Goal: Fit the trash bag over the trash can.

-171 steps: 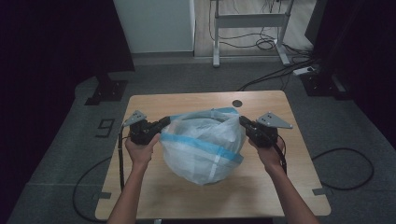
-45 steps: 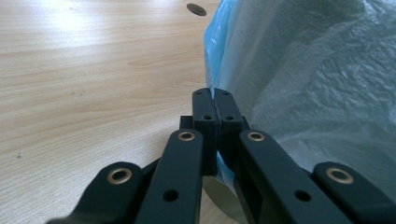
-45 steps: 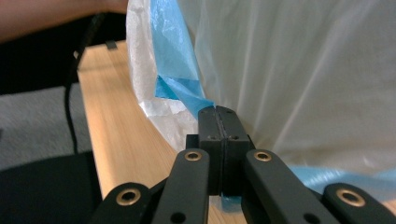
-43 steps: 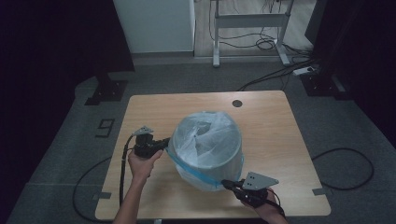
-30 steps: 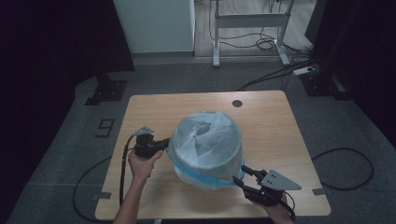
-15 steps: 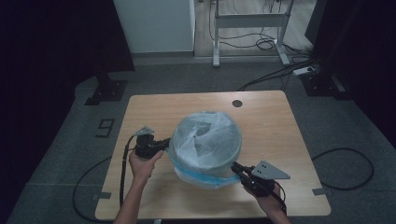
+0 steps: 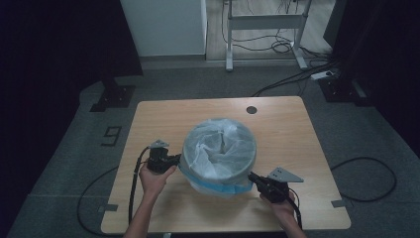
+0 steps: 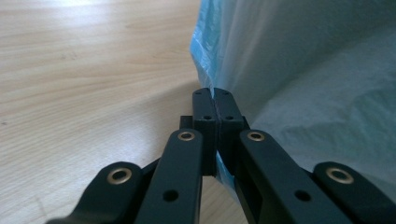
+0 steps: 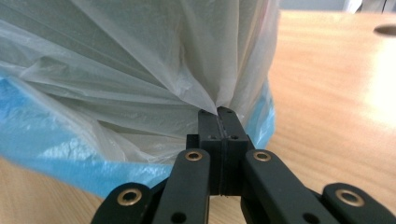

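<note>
Either side of the bin bag [image 7: 219, 151]: my left hand-held gripper [image 7: 174, 159] and right hand-held gripper [image 7: 253, 178], both clamped on film; hard pulling may tear it.

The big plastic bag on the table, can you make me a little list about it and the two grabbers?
thing: white plastic bag with a blue band near its lower edge, draped over something round
hidden: what is under the bag cannot be told
place: middle of the wooden table
left gripper: shut on the bag's left edge, at the blue band
right gripper: shut on a pinch of the bag's film, low on the near right side
film at right pinch: pulled into tight folds
also on table: small dark round hole near the far edge
</note>
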`<state>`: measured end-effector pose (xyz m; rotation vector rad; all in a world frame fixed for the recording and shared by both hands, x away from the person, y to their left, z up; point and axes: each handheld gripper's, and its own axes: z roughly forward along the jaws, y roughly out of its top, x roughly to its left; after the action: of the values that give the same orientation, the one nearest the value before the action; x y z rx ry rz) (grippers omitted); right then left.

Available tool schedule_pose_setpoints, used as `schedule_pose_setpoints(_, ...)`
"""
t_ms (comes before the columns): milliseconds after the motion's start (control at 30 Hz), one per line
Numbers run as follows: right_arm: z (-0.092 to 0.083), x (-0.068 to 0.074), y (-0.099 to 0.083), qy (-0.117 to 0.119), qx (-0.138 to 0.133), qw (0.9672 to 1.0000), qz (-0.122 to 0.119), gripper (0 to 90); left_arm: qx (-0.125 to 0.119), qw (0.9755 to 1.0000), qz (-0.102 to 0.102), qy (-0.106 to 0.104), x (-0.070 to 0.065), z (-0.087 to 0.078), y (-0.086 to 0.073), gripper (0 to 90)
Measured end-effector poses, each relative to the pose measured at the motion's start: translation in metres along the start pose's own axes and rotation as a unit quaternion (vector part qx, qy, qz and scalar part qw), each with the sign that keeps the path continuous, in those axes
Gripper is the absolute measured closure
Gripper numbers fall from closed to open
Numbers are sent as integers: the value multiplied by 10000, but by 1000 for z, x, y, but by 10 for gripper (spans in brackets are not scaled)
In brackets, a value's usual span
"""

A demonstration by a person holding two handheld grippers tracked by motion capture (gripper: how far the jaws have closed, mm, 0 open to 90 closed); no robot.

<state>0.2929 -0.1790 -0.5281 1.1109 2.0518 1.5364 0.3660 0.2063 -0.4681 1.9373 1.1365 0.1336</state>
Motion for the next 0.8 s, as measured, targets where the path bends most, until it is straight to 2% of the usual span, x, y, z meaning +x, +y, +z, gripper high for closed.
schedule_pose_setpoints(133,3,1,0,35,67,10000,-27,890,81,9999,43,-99,-6,6,-1,886)
schedule_pose_setpoints(267,1,-2,-2,69,18,10000,22,886,151,9997,61,-157,-12,9,-3,880)
schedule_pose_setpoints(367,-3,-5,-1,0,-71,9999,88,824,174,9997,75,-135,-12,8,-7,854)
schedule_pose_setpoints(433,-6,-6,-1,-63,-153,9998,135,739,52,10000,40,-58,-11,3,-9,756)
schedule_pose_setpoints(500,-10,-8,1,-193,-229,9994,188,639,-89,10000,37,17,-9,-7,-10,584)
schedule_pose_setpoints(567,-14,-9,2,-195,-305,9990,256,573,-348,9992,161,140,-8,-21,-13,460)
schedule_pose_setpoints(633,-18,-10,3,-191,-365,9987,289,513,-564,9983,141,32,-4,-34,-15,345)
schedule_pose_setpoints(733,-21,-10,3,-228,-419,9985,278,461,-873,9961,104,-38,0,-52,-18,255)
schedule_pose_setpoints(800,-21,-10,3,-379,-341,9984,246,436,-1090,9940,85,-98,1,-63,-20,224)
